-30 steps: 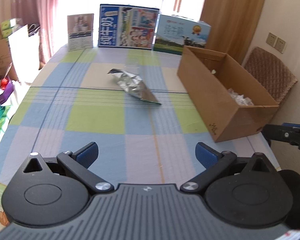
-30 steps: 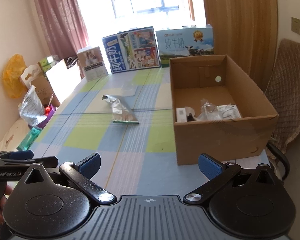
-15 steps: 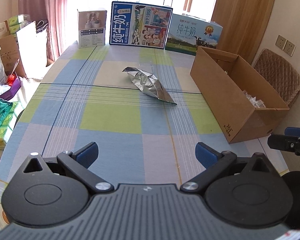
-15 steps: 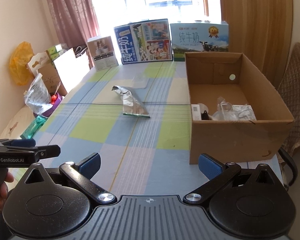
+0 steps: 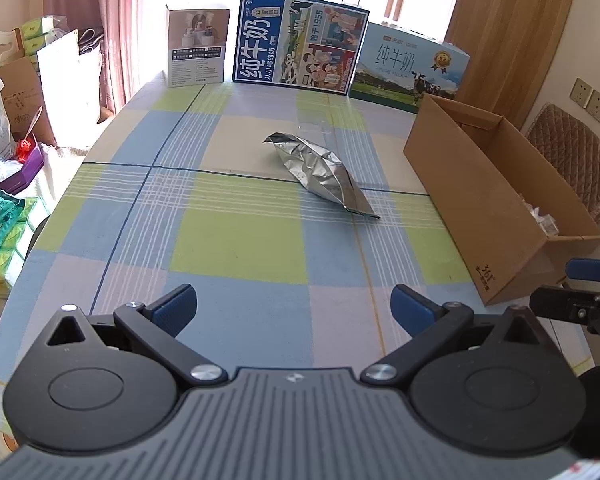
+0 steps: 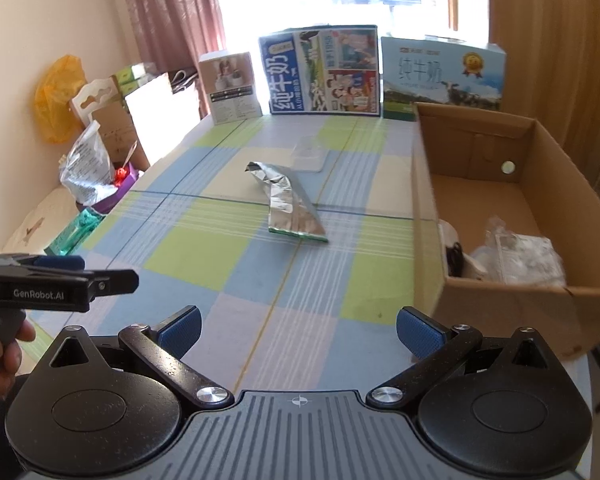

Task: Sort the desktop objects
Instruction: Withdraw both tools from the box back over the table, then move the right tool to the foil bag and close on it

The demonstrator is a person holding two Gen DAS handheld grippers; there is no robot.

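one foil bag (image 5: 320, 168) lies mid-surface in the left view, left tongs (image 5: 294, 307) released, cardboard box (image 5: 496, 196) beside. the right view adds one clear tray (image 6: 309, 154) behind the bag and the box's contents; right tongs (image 6: 298, 330) released.

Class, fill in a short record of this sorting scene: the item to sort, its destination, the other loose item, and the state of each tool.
item to sort: crumpled foil bag, lying mid-table on the checked tablecloth
destination: open cardboard box at the table's right edge, already holding clear plastic packaging
other loose item: clear plastic tray, just beyond the bag
left tool: open, empty
right tool: open, empty
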